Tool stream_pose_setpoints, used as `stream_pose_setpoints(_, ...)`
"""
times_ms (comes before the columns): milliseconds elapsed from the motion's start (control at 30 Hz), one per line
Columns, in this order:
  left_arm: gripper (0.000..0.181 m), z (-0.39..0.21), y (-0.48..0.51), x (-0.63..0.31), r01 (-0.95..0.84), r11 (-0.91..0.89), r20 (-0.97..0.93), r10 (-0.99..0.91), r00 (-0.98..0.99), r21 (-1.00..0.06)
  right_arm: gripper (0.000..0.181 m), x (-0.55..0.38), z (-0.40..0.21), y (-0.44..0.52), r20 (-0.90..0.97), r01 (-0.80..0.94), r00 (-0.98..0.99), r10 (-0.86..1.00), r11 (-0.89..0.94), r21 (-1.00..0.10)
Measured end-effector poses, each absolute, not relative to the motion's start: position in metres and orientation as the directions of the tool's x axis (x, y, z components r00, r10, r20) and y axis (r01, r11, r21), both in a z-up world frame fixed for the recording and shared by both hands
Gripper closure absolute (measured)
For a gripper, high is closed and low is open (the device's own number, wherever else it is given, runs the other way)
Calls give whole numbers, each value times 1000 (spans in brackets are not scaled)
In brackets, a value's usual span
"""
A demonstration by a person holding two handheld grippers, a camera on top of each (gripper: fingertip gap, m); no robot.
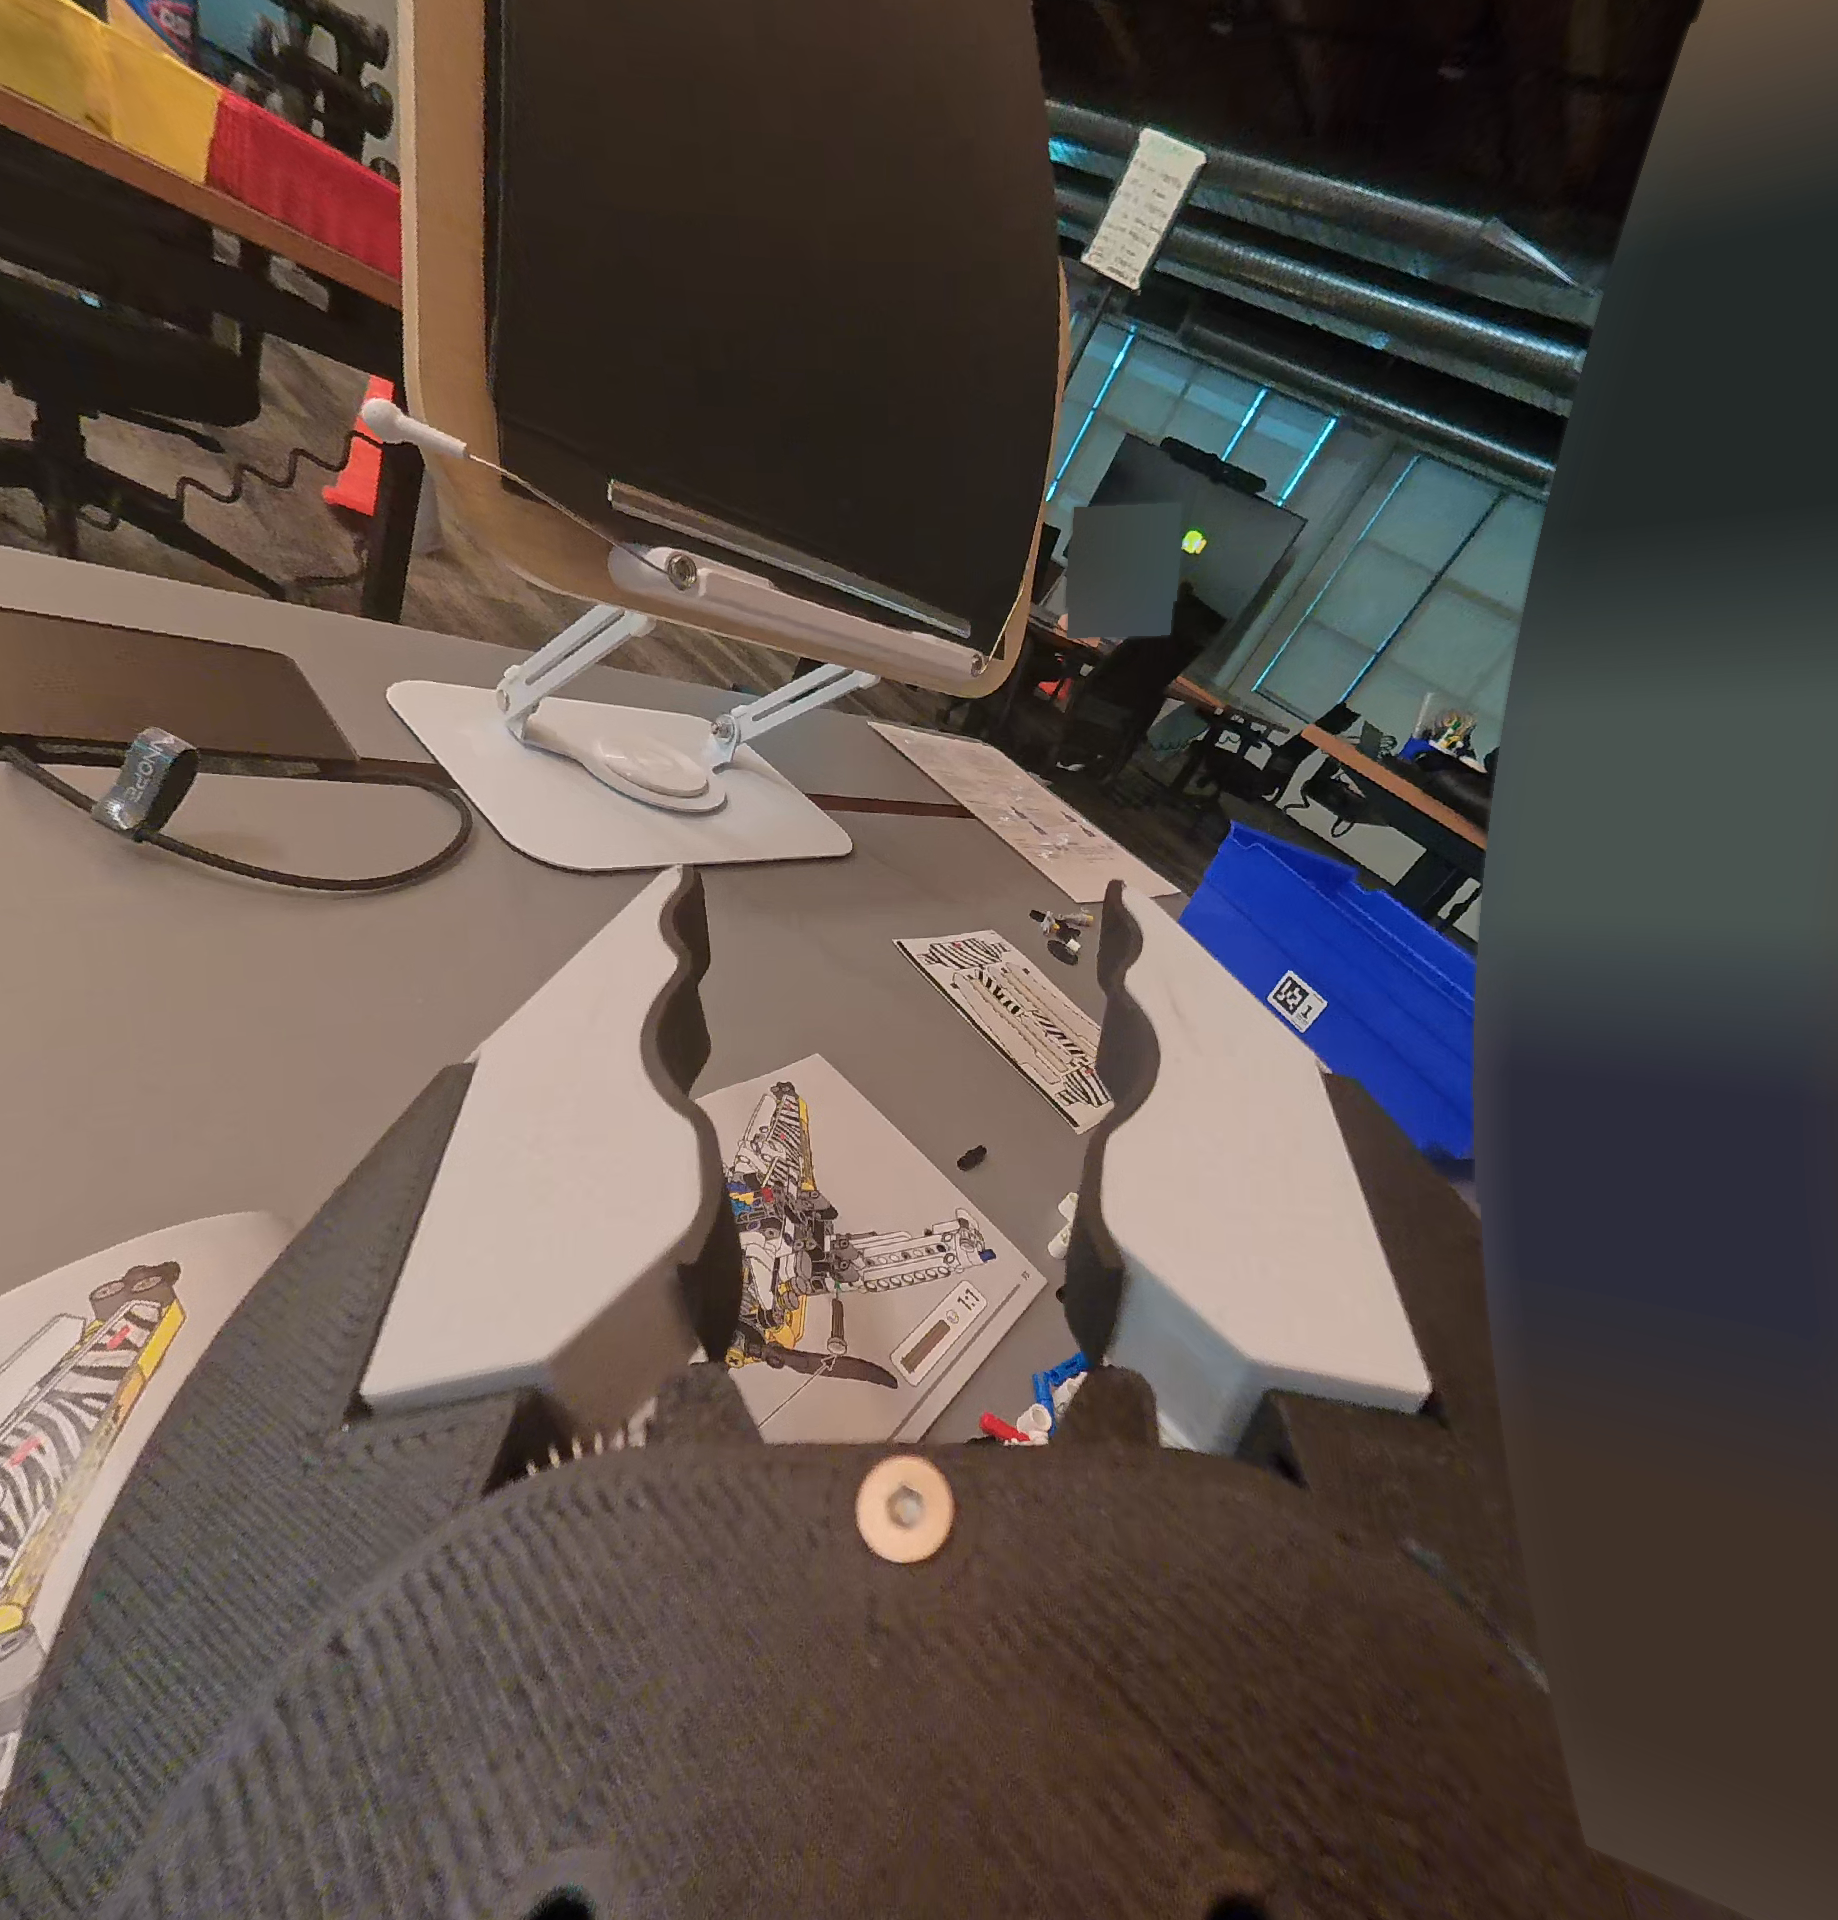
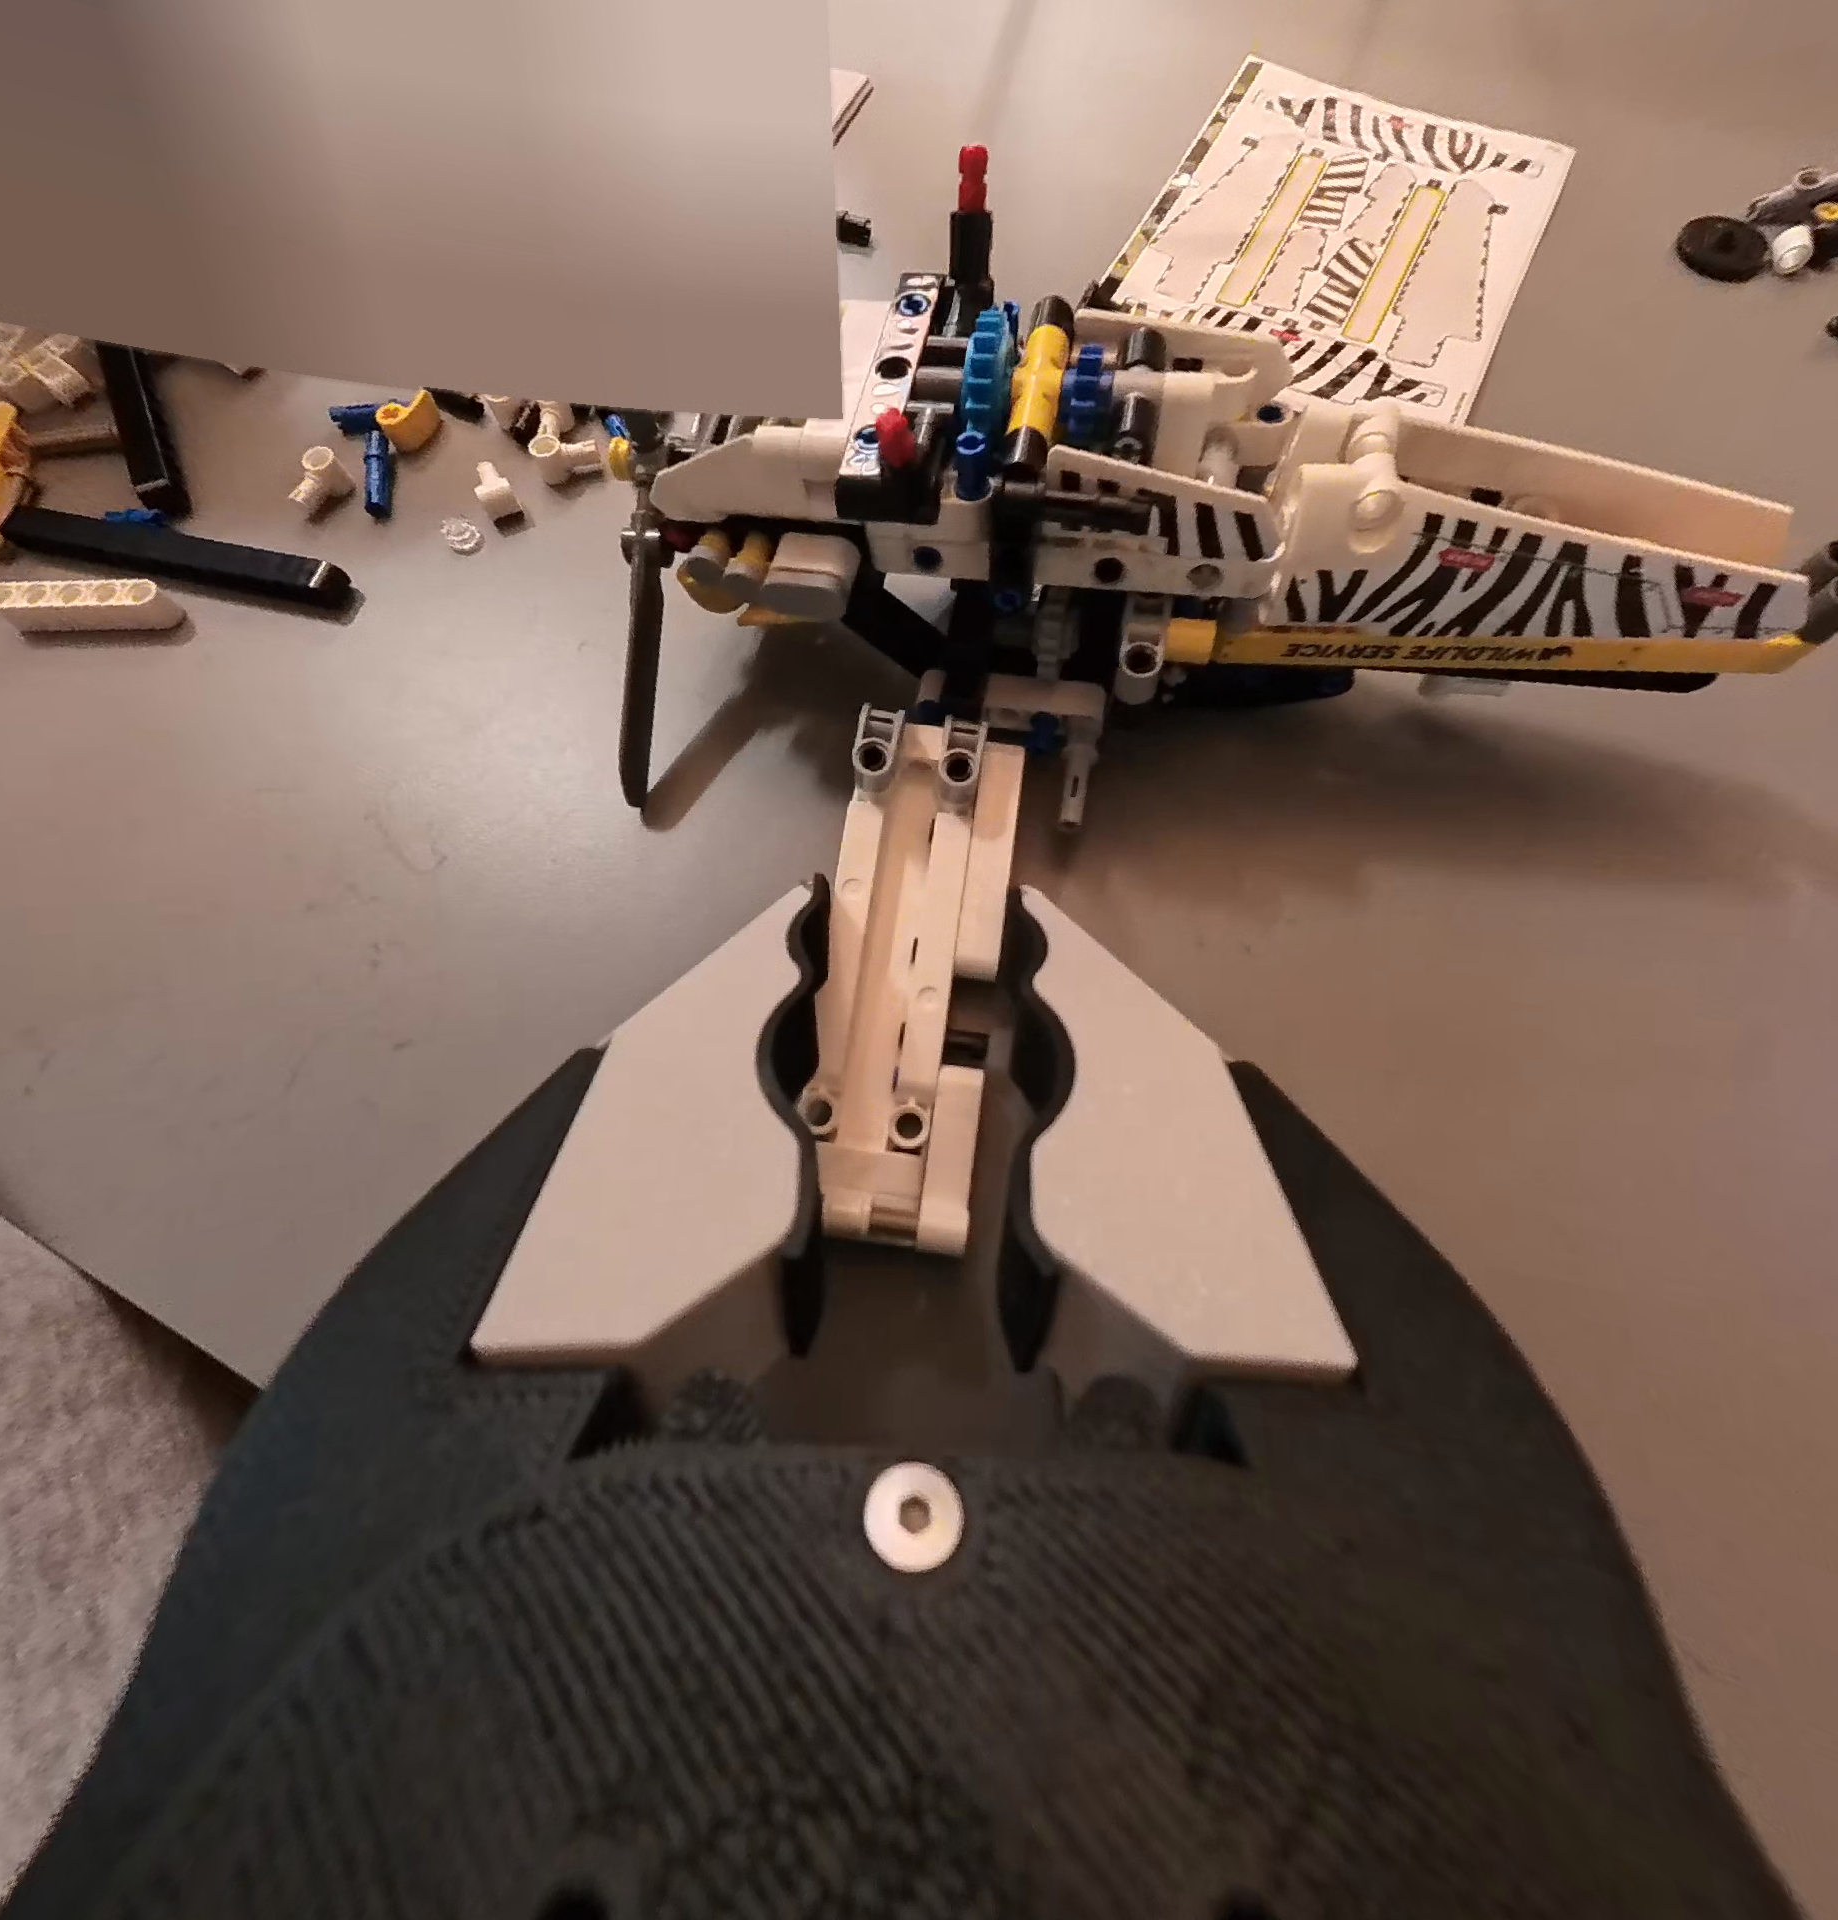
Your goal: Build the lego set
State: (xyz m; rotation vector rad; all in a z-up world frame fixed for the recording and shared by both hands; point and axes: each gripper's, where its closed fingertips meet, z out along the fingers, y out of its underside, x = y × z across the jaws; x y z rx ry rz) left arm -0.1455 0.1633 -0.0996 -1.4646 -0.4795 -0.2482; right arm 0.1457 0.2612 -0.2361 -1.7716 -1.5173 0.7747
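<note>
Right tool (image 2: 915, 1049): closed narrowly on the white wing (image 2: 920, 997) of the lego plane; both grey fingers (image 2: 676, 1164) press against the wing's sides, near its outer end.
Lego plane (image 2: 1050, 520): rests on the grey tabletop (image 2: 271, 883) straight ahead of the right tool, nose to the left and tail to the right; zebra-striped white panels, a yellow strip along the underside, and an open top with a light-blue gear, a yellow connector and red pins.
Propeller blade (image 2: 640, 675): dark, at the nose, its tip down at the tabletop.
Left tool (image 1: 899, 1101): spread wide and holding nothing; its fingers (image 1: 572, 1143) hang above the tabletop (image 1: 219, 987).
Below the left tool: an open instruction booklet (image 1: 873, 1247), its page seen through the gap between the fingers, with a small black pin (image 1: 972, 1155) just beside it.
Sticker sheet (image 2: 1341, 218): zebra-patterned, lying flat behind the plane's tail; in the left wrist view it lies beyond the booklet (image 1: 1008, 1018).
Only in the right wrist view: the plane itself, and loose parts (image 2: 375, 457) scattered to the left of the nose, among them a long black beam (image 2: 177, 556), a white holed beam (image 2: 79, 603), blue pins and tan connectors. A second small cluster with a black wheel (image 2: 1720, 244) sits at the far right.
Only in the left wrist view: a dark tablet on a white stand (image 1: 624, 769), a black cable (image 1: 302, 873), a blue bin (image 1: 1341, 977) past the tabletop's right edge, and the room behind.
</note>
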Motion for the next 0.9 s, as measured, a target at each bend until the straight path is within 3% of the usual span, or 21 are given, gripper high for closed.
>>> stream_pose_setpoints(900, 108, -92, 158, -150, 426, 146, 445, 138, 885, -893, 149, 146, -236, 260, 18, 594, 138, 990, -68, -801)
